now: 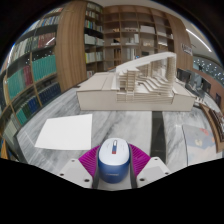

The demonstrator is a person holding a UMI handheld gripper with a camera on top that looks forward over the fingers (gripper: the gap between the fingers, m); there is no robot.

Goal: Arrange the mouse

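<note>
A white and blue computer mouse [111, 160] sits between my two fingers, its blue body toward me and its white top ahead. The magenta pads [90, 160] press on both of its sides. My gripper [111, 163] is shut on the mouse and holds it over the marble-patterned table [60, 150]. The mouse's underside is hidden, so I cannot tell whether it touches the table.
A white sheet [64, 131] lies on the table ahead and to the left. A pale architectural model [135, 88] stands farther ahead. A dark strip [160, 130] crosses the table to the right. Bookshelves [40, 60] line the background.
</note>
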